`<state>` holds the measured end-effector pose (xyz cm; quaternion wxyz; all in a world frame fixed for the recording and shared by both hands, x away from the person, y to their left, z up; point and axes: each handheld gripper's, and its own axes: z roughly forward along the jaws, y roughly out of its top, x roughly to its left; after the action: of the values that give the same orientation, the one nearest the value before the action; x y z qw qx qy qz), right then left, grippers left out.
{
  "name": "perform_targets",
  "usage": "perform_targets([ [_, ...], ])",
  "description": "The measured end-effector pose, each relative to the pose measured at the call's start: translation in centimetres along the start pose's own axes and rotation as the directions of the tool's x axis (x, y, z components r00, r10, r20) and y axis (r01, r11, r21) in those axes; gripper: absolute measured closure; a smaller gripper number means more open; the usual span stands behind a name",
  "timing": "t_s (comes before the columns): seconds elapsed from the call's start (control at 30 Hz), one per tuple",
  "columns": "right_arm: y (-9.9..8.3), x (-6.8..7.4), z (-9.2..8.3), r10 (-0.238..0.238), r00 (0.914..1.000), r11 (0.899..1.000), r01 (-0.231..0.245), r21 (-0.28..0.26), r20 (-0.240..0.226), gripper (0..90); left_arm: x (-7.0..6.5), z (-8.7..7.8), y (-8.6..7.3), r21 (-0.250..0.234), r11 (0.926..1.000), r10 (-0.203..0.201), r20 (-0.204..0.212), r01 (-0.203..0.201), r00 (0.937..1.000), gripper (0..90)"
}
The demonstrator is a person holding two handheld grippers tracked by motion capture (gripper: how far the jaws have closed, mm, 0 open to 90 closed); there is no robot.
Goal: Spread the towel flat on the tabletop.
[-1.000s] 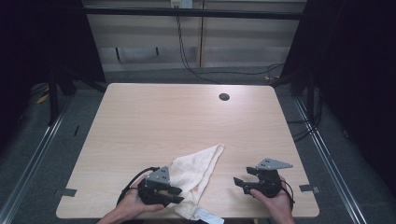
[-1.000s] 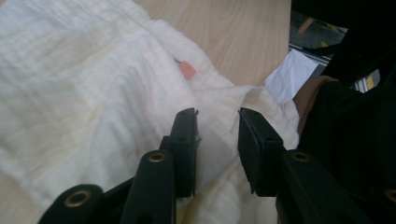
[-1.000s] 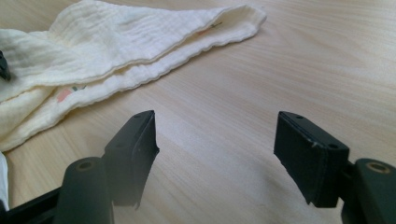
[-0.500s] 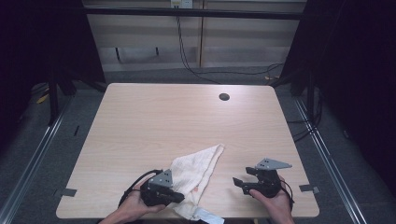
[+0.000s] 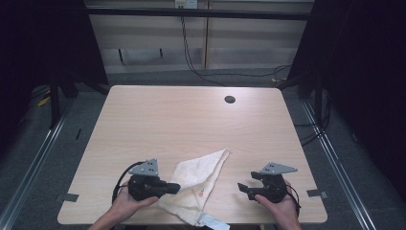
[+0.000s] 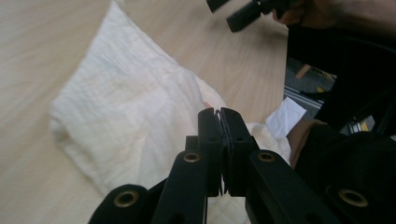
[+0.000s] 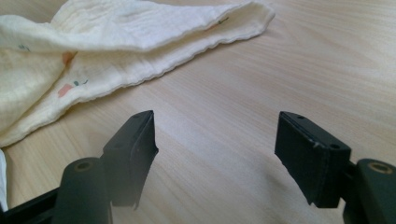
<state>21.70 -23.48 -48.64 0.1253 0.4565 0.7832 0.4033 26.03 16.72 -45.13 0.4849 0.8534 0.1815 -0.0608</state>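
My left claw [image 5: 173, 188] has just been closing and its jaws now stand pressed together. In the left gripper view [image 6: 219, 116] they meet above the cream cloth [image 6: 126, 116], and I cannot tell whether any fold of it is pinched between them; no fabric shows in the seam. My right claw [image 5: 244, 187] stands wide open with nothing in it; in the right gripper view [image 7: 215, 140] only bare wood lies between the two pads.

The cloth [image 5: 198, 184] is my landmark. It lies crumpled in a rough triangle on the near part of the counter [image 5: 191, 124], one corner pointing away from me toward the middle and its near end hanging over the counter's front edge, where a white tag [image 5: 210, 222] dangles. My left claw sits at the cloth's left side with its tips on the fabric. My right claw rests to the right of the cloth, apart from it, with a strip of open wood between. From the right gripper view the cloth's [image 7: 116, 51] hemmed edge runs across ahead of the jaws, doubled in two layers.

Beyond the cloth, the counter is open wood all the way to the far edge, broken by one dark round hole [image 5: 230, 99] near that far edge. Left of the cloth, past my left claw, wood runs free to the side edge; right of it, past my right claw, the same.
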Motion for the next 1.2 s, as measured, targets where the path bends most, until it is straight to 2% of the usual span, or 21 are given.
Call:
perform_targets([
  [0.03,0.0,0.0,0.0,-0.003,1.0,1.0,0.003,-0.001,-0.007,27.7,0.1,-0.4,0.0,-0.011,0.9998,-0.019,-0.005,0.019,0.9998,88.3],
  [0.2,0.2,0.5,-0.4,-0.033,0.997,0.998,0.03,-0.046,-0.07,22.3,0.6,-2.3,-0.4,-0.052,0.9974,-0.052,-0.044,0.05,0.9977,88.4],
  [0.27,0.3,0.6,-0.4,-0.046,0.9959,0.998,0.043,-0.043,-0.078,20.2,0.8,-2.9,-0.5,-0.053,0.9976,-0.049,-0.068,0.046,0.9965,88.4],
  [0.33,0.6,0.7,-0.3,-0.041,0.9955,0.999,0.038,-0.035,-0.086,20.3,1.2,-3.4,-0.9,-0.048,0.9972,-0.063,-0.094,0.058,0.9936,88.4],
  [0.4,1.0,0.7,-0.1,-0.052,0.9934,0.998,0.049,-0.03,-0.102,27.2,1.7,-3.7,-1.1,-0.066,0.9952,-0.079,-0.113,0.072,0.9904,88.4],
  [0.53,2.4,0.3,0.4,-0.077,0.9889,0.997,0.077,-0.008,-0.127,29.6,2.9,-4.3,-0.5,-0.093,0.992,-0.098,-0.15,0.085,0.9838,88.3],
  [0.67,4.5,-0.8,1.0,-0.076,0.9882,0.997,0.073,-0.024,-0.133,35.9,4.0,-4.7,-0.3,-0.1,0.9903,-0.114,-0.179,0.097,0.9773,88.4],
  [0.8,6.1,-2.3,2.3,-0.086,0.9901,0.996,0.084,-0.026,-0.111,41.9,4.2,-4.8,-0.8,-0.105,0.9896,-0.116,-0.183,0.098,0.9761,88.3],
  [0.93,6.8,-3.9,4.8,-0.068,0.991,0.998,0.066,-0.02,-0.115,45.4,4.2,-4.6,-1.1,-0.102,0.9899,-0.117,-0.187,0.099,0.9754,88.3],
  [1.03,6.8,-4.4,6.1,-0.065,0.9932,0.998,0.063,-0.022,-0.097,46.2,4.2,-4.5,-1.2,-0.105,0.9892,-0.121,-0.183,0.103,0.9757,88.3],
  [1.1,6.6,-4.7,6.8,-0.07,0.9897,0.997,0.071,0.002,-0.125,46.2,4.4,-4.5,-1.3,-0.115,0.9877,-0.125,-0.171,0.106,0.9774,88.3],
  [1.13,6.6,-4.7,7.0,-0.086,0.9896,0.996,0.089,0.017,-0.115,46.2,4.5,-4.5,-1.3,-0.118,0.9871,-0.128,-0.172,0.108,0.9768,88.3],
  [1.2,6.6,-4.9,7.2,-0.091,0.9878,0.996,0.093,0.01,-0.126,46.6,4.7,-4.5,-1.3,-0.119,0.9865,-0.131,-0.164,0.112,0.9777,88.3],
])
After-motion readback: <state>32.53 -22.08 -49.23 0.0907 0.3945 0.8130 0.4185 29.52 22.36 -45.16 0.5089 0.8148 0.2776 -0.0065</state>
